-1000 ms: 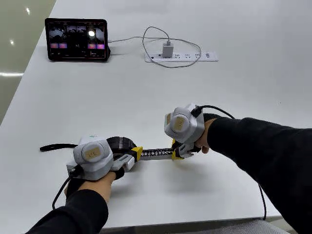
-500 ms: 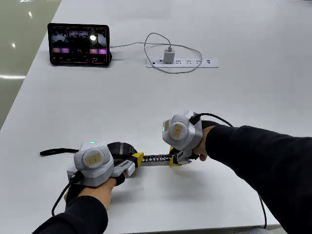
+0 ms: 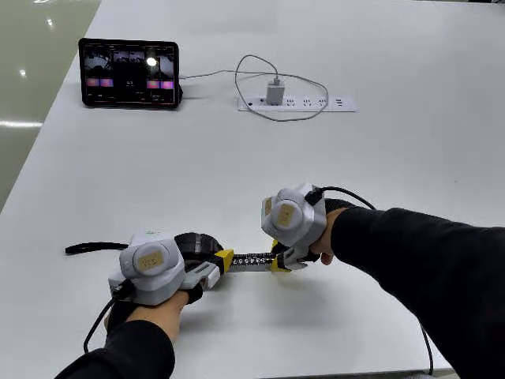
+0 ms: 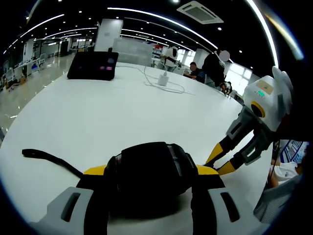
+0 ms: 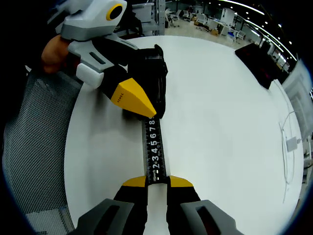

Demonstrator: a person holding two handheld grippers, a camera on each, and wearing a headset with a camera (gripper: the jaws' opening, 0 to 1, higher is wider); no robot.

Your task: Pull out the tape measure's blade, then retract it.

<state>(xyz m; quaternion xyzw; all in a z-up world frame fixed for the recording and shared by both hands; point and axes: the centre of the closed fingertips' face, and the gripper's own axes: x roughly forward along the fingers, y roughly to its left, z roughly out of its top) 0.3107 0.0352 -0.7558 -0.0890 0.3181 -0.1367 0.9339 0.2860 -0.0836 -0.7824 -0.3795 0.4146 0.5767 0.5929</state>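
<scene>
The tape measure [image 3: 196, 243] has a black case with a black wrist strap [image 3: 91, 247] trailing left on the white table [image 3: 237, 174]. My left gripper [image 3: 211, 260] is shut on the case, yellow tips on either side of it [image 4: 146, 188]. A short run of blade [image 5: 155, 152], numbered to about 8, lies flat on the table between case and right gripper. My right gripper [image 5: 156, 182] is shut on the blade's end, also seen in the head view [image 3: 278, 264]. The left gripper's yellow finger [image 5: 132, 95] sits by the case mouth.
A tablet [image 3: 130, 73] stands at the back left, and a power strip [image 3: 296, 103] with a charger and looped cable lies at the back. The table's front edge runs just below my hands. A mesh chair [image 5: 39, 147] is beside the table.
My right gripper has come left toward the case, so less blade shows between the two grippers. The left gripper and case have stayed put.
</scene>
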